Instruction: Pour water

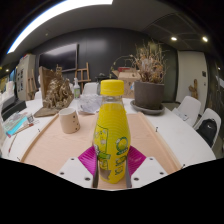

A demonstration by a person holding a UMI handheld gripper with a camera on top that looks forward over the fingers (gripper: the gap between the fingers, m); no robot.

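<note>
A yellow drink bottle (pixel 111 130) with an orange cap and a green label stands upright between my fingers. My gripper (pixel 112 166) is shut on its lower half, with a magenta pad (pixel 88 160) showing on each side of it. A beige cup (pixel 68 121) stands on the wooden table (pixel 60 145), beyond the fingers and to the left of the bottle. I cannot see whether the bottle's base rests on the table.
A dark pot with a dried plant (pixel 149 92) stands on a plate beyond the bottle to the right. A second dried plant (pixel 58 94) stands behind the cup. White chairs (pixel 207 122) line the table's right side. Papers (pixel 18 125) lie at the left.
</note>
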